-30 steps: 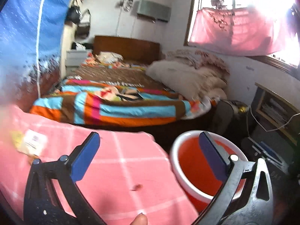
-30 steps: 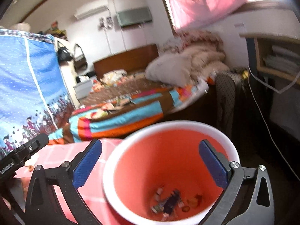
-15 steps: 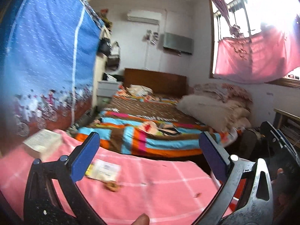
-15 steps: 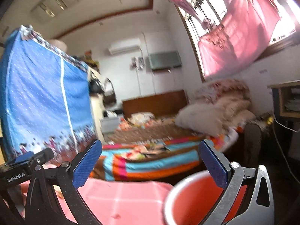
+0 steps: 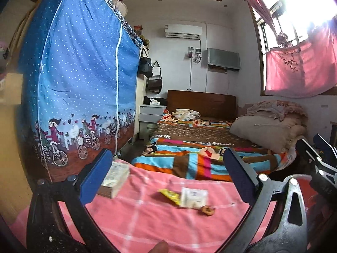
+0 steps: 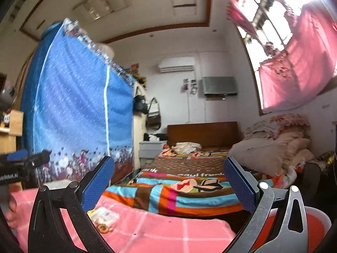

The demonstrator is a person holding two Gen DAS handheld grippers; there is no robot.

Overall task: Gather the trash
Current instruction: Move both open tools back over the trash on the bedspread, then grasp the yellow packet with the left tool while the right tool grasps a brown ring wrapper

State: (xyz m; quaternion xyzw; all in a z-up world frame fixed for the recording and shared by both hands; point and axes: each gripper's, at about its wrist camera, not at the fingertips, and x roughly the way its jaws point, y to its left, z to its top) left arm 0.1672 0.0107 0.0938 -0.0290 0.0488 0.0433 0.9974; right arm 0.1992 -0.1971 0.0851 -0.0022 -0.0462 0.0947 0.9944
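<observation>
On the pink checked tablecloth (image 5: pixel 147 221) lie a yellow wrapper (image 5: pixel 169 195), a white packet (image 5: pixel 193 197) and a small brown scrap (image 5: pixel 207 209). My left gripper (image 5: pixel 166 177) is open and empty above the cloth, the trash lying between its fingers farther out. The same white packet (image 6: pixel 105 214) and brown scrap (image 6: pixel 104 228) show in the right wrist view. My right gripper (image 6: pixel 168 183) is open and empty. The red bucket (image 6: pixel 313 223) with a white rim sits low at the right, behind its right finger.
A thick book (image 5: pixel 115 178) lies at the table's far left. A blue fabric wardrobe (image 5: pixel 80 88) stands to the left. A bed with a striped blanket (image 5: pixel 189 158) lies beyond the table. The other gripper (image 5: pixel 320 168) shows at the right edge.
Both grippers have swung up and left, away from the bucket toward the table. The wrapper, packet and scrap now lie centred in the left wrist view. Both stayed open.
</observation>
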